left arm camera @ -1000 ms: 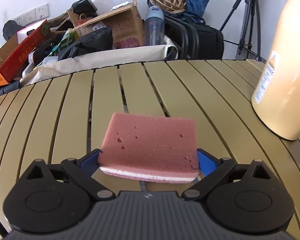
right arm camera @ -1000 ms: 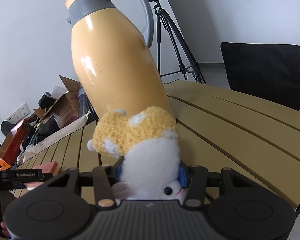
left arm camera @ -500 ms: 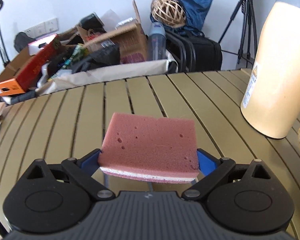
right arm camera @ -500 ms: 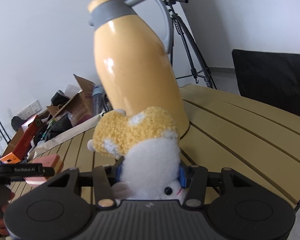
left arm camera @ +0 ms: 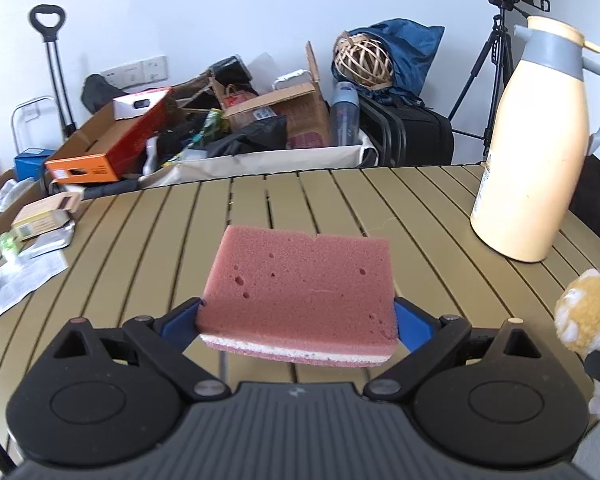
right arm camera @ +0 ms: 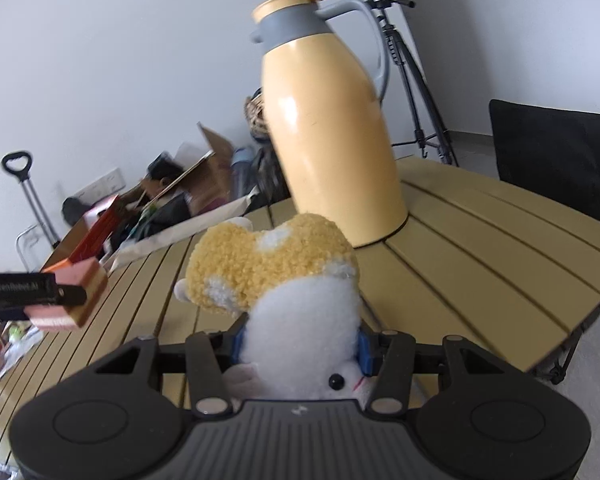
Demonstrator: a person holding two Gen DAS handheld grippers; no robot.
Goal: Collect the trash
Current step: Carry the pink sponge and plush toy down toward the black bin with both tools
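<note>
Currently both grippers are loaded. The left gripper (left arm camera: 298, 320) has its fingers clamped on the short ends of the pink sponge (left arm camera: 300, 284) — held flat, clear of the slatted table (left arm camera: 420, 208), so it carries without dragging. The right gripper (right arm camera: 300, 346) pinches the plush toy (right arm camera: 276, 280) at its white body, tan end sticking out past the fingertips. The thermos (right arm camera: 332, 128) stands beyond those tips, untouched — likely not trash.

jug (left arm camera: 536, 148) upright on slatted table (left arm camera: 380, 196) | tripod (left arm camera: 496, 60) behind (by wall) | black chair (right arm camera: 556, 152) beside table
</note>
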